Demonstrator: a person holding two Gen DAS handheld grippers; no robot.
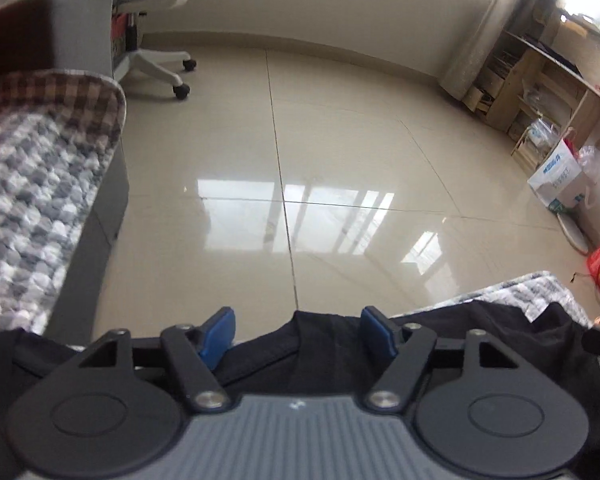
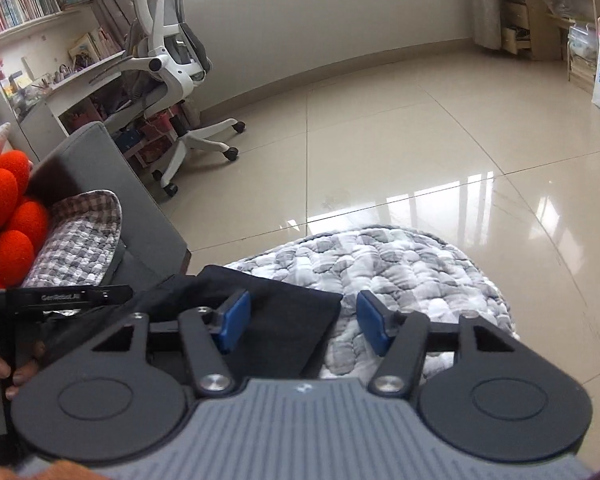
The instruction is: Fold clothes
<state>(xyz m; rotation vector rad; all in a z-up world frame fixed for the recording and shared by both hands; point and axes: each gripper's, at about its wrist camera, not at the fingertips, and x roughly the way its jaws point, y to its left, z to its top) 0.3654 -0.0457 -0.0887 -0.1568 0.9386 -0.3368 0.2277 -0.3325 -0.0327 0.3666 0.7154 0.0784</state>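
Black garment (image 1: 324, 344) between left gripper (image 1: 298, 336) pads, under right gripper (image 2: 304, 320)

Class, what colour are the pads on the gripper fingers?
Blue pads, on black fingers; clearest in the right wrist view.

We see the garment (image 2: 284, 320) lying on the quilted cover (image 2: 400, 272); sofa (image 2: 112, 184) to its left, office chair (image 2: 172, 64) behind.

Black garment (image 2: 284, 320) on grey-and-white quilting (image 2: 400, 268)
Blue pads (image 2: 236, 314) on black tongs; orange-red cushion (image 2: 10, 216) far left of them, glossy beige floor (image 2: 380, 152) beyond
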